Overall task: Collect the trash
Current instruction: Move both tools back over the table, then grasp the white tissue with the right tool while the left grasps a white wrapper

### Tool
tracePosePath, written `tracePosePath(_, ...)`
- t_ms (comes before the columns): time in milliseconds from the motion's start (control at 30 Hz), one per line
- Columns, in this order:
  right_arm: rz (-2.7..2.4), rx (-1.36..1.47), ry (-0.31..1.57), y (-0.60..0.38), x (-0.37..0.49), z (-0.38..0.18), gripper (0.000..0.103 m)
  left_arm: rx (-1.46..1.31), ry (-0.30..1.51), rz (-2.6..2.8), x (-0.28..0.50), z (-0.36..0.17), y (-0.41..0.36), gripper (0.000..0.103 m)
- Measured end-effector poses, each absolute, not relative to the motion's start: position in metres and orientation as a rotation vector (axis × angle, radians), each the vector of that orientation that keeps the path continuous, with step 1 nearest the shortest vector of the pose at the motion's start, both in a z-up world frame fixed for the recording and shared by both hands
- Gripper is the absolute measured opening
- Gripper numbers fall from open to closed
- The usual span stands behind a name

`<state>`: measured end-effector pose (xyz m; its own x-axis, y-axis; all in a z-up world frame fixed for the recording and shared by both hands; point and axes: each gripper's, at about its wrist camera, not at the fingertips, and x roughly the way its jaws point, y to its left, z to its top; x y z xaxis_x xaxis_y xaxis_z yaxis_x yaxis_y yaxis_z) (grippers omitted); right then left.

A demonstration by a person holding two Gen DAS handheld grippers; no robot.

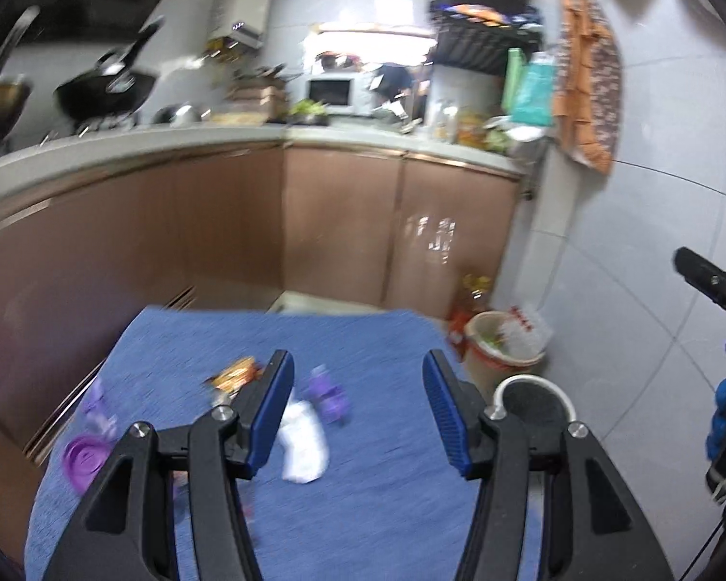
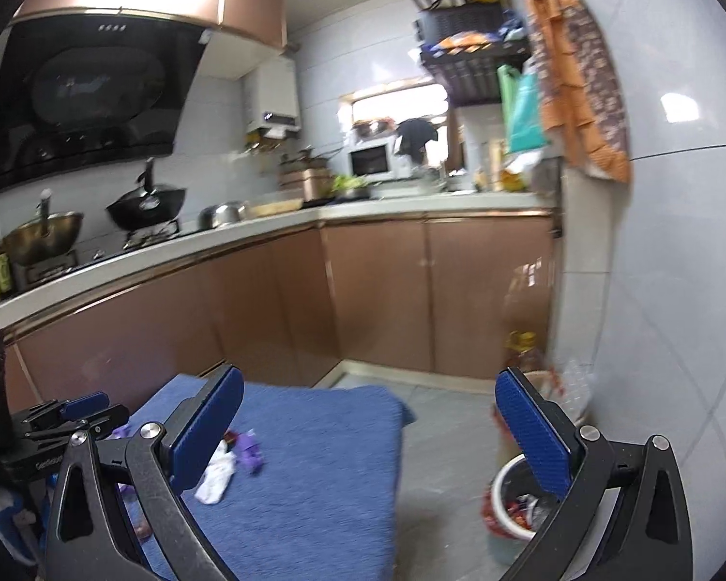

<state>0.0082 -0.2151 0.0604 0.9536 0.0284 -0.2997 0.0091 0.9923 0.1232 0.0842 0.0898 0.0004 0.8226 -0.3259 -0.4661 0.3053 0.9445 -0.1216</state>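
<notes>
Trash lies on a blue cloth-covered table (image 1: 363, 339): a crumpled white tissue (image 1: 305, 440), a purple wrapper (image 1: 326, 392), an orange snack wrapper (image 1: 234, 373), and purple plastic pieces (image 1: 89, 450) at the left. My left gripper (image 1: 358, 411) is open and empty, above the tissue. A white-rimmed bin (image 1: 532, 402) stands on the floor right of the table. In the right wrist view my right gripper (image 2: 370, 435) is open and empty above the table's right edge (image 2: 397, 435); the tissue (image 2: 215, 477), purple wrapper (image 2: 249, 450) and the bin (image 2: 513, 503) with trash inside show.
A second bin (image 1: 503, 339) lined with a plastic bag stands by the tiled wall, with an oil bottle (image 1: 474, 290) behind it. Brown kitchen cabinets (image 1: 339, 222) and a cluttered counter (image 1: 266, 135) run behind the table. The tiled wall (image 1: 653, 193) is on the right.
</notes>
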Motion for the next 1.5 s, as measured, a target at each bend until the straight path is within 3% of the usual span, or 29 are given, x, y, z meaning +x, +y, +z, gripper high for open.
tracePosePath(333,0.179,0.12,0.469,-0.16,0.076,0.012,0.093,-0.051,0.709,-0.237,0.135,-0.077,0.206,0.054)
tracePosePath(767,0.397,0.077,0.744,-0.069,0.179,-0.089,0.087,-0.074,0.922,-0.279,0.208,-0.15,0.226,0.052)
tracePosePath(900,0.501,0.1,0.859,-0.034,0.203,-0.123,0.081,-0.141,0.946,-0.287,0.221,-0.155,0.237,0.035)
tracePosePath(967,0.539,0.111,0.915,-0.02,0.211,-0.142,0.075,-0.172,0.966,-0.279,0.228,-0.158,0.244,0.021)
tracePosePath(1133,0.565,0.125,1.004,0.002,0.224,-0.177,0.063,-0.234,0.978,-0.273,0.233,-0.164,0.258,0.005)
tracePosePath(1300,0.547,0.13,1.036,0.008,0.234,-0.192,0.042,-0.273,0.939,-0.256,0.231,-0.157,0.267,0.003)
tracePosePath(1433,0.537,0.127,1.032,0.009,0.236,-0.197,0.018,-0.281,0.905,-0.236,0.227,-0.149,0.272,0.003)
tracePosePath(1500,0.536,0.125,1.028,0.006,0.234,-0.197,0.013,-0.287,0.893,-0.229,0.225,-0.144,0.274,0.003)
